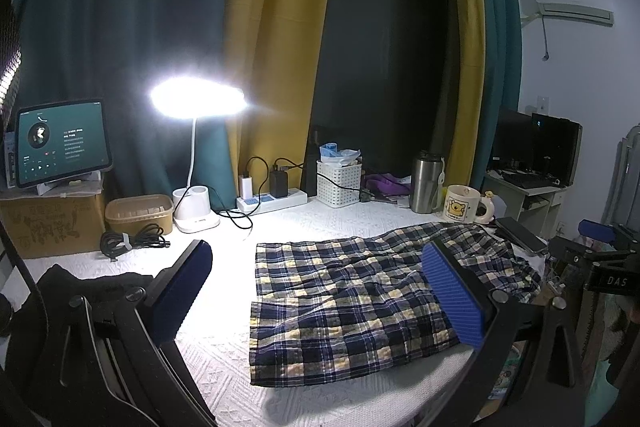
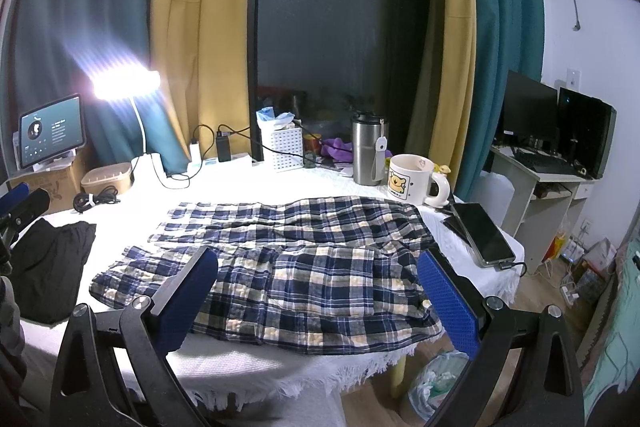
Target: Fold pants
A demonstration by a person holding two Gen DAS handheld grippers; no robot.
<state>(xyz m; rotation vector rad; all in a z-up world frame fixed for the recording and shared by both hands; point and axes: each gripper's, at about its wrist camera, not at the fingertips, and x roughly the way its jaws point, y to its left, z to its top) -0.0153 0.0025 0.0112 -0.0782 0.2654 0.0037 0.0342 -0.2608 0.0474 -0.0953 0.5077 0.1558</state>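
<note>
A: How are the pants [image 2: 288, 263] laid out?

B: They are spread flat on the white-covered table [image 2: 224, 367], with the long axis running left to right. In the right wrist view the waist end is seen at the right, near the phone [image 2: 482, 233], and the two legs are pointed left, toward the black garment [image 2: 48, 267].

A: And the legs themselves?

B: They are laid side by side, one nearer the lamp [image 1: 196, 99], one nearer the table's front edge. The cuffs are shown at the left end.

A: What is seen of the left claw [image 1: 320, 291]?

B: It is held wide, nothing gripped, above the leg end of the pants [image 1: 360, 299].

A: The right claw [image 2: 320, 295]?

B: Also spread wide and empty, over the waist half. A mug [image 2: 408, 179] and a steel tumbler [image 2: 368, 149] are stood just behind the pants.
</note>
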